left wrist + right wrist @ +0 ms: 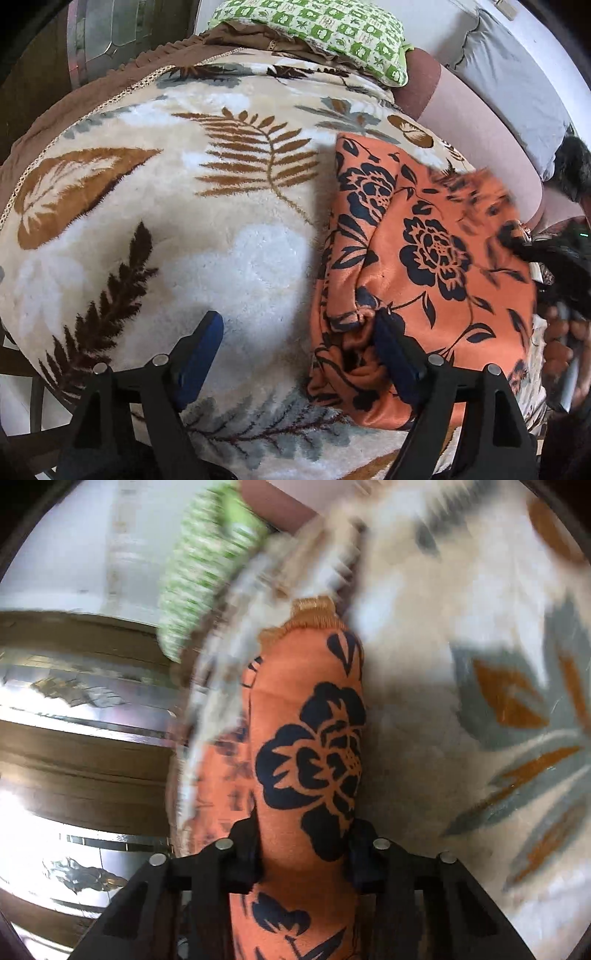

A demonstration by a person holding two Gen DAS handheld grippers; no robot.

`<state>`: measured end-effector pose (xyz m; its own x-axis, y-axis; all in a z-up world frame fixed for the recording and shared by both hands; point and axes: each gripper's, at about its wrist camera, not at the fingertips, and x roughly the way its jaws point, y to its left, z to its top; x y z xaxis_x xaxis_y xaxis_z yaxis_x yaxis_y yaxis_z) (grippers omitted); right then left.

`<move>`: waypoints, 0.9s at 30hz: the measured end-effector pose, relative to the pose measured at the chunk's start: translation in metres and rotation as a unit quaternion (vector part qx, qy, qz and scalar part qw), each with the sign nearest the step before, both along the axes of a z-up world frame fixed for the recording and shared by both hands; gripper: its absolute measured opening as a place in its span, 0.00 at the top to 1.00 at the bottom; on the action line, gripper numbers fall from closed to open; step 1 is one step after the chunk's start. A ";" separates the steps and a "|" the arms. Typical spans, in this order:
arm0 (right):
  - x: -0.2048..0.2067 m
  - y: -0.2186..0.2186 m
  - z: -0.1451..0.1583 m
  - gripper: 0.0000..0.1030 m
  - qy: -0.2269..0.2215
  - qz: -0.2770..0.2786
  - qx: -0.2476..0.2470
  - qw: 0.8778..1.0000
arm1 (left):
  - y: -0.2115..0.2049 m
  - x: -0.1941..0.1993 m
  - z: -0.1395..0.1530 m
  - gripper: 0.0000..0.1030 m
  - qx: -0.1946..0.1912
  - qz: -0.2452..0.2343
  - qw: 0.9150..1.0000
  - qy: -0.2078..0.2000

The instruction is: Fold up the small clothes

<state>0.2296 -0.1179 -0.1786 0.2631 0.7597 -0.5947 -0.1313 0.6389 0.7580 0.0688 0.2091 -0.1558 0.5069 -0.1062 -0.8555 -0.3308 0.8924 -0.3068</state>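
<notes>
Now | left tongs (299, 328) wide | right tongs (304, 843) clamp orange garment (310, 738)

An orange garment (424, 266) printed with dark navy flowers and leaves is seen lying on the right part of the bed, partly folded, with one layer doubled over another and a rounded fold running down its left side. Its near left corner is bunched into creases. In the right wrist view, a rolled section of the same cloth (310, 746) is shown upright, topped by a ribbed orange hem.
</notes>
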 end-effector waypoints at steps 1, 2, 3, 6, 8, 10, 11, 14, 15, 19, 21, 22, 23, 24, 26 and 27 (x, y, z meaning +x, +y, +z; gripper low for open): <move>-0.002 0.000 0.003 0.65 -0.013 -0.002 -0.028 1.000 | 0.000 -0.002 0.001 0.19 -0.003 -0.002 1.000 -0.005; 0.000 -0.001 -0.004 0.65 -0.005 -0.001 -0.053 0.999 | 0.000 -0.002 0.001 0.19 -0.007 -0.003 1.000 -0.007; 0.006 -0.004 -0.027 0.58 0.038 -0.001 -0.069 0.997 | 0.000 -0.002 0.000 0.19 -0.012 -0.004 1.000 -0.004; 0.007 -0.038 -0.052 0.43 0.086 -0.054 0.021 0.995 | 0.006 -0.006 0.011 0.19 -0.025 0.009 1.000 -0.012; -0.002 -0.047 -0.035 0.31 0.055 -0.071 -0.016 0.996 | 0.012 -0.011 0.021 0.19 -0.030 0.010 0.999 -0.028; -0.010 -0.051 -0.021 0.30 0.037 -0.065 -0.036 0.997 | 0.020 -0.012 0.026 0.19 -0.031 0.013 0.999 -0.032; -0.015 -0.054 -0.013 0.30 0.031 -0.062 -0.035 0.997 | 0.023 -0.012 0.027 0.19 -0.035 0.015 0.999 -0.033; -0.038 -0.054 0.011 0.30 0.004 -0.037 -0.031 0.999 | 0.032 -0.016 0.026 0.19 -0.059 0.025 0.997 -0.038; -0.051 -0.051 0.016 0.30 0.003 -0.030 -0.037 0.999 | 0.032 -0.019 0.026 0.19 -0.060 0.028 0.997 -0.041; -0.093 -0.033 0.011 0.30 0.019 0.016 -0.053 0.998 | 0.027 -0.026 0.029 0.19 -0.073 0.015 0.996 -0.055; -0.107 -0.026 0.000 0.30 0.027 0.031 -0.055 0.998 | 0.017 -0.028 0.034 0.19 -0.078 -0.010 0.995 -0.065; -0.112 -0.026 -0.005 0.30 0.031 0.028 -0.064 0.997 | 0.011 -0.029 0.036 0.19 -0.076 -0.026 0.995 -0.067; -0.115 -0.027 -0.010 0.30 0.039 0.024 -0.058 0.997 | 0.004 -0.028 0.035 0.19 -0.068 -0.039 0.995 -0.068; -0.115 -0.029 -0.017 0.30 0.052 0.021 -0.043 0.998 | 0.000 -0.027 0.033 0.19 -0.062 -0.047 0.995 -0.064; -0.114 -0.031 -0.029 0.30 0.075 0.017 -0.021 0.997 | -0.003 -0.019 0.015 0.20 -0.048 -0.048 0.997 -0.029; -0.113 -0.032 -0.035 0.31 0.086 0.017 -0.003 0.996 | -0.002 -0.016 0.004 0.21 -0.043 -0.042 0.998 -0.009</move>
<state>0.1163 -0.1495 -0.2141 0.1307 0.7623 -0.6339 -0.0220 0.6415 0.7668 0.0530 0.2068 -0.1514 0.5081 -0.2213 -0.8324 -0.2497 0.8871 -0.3883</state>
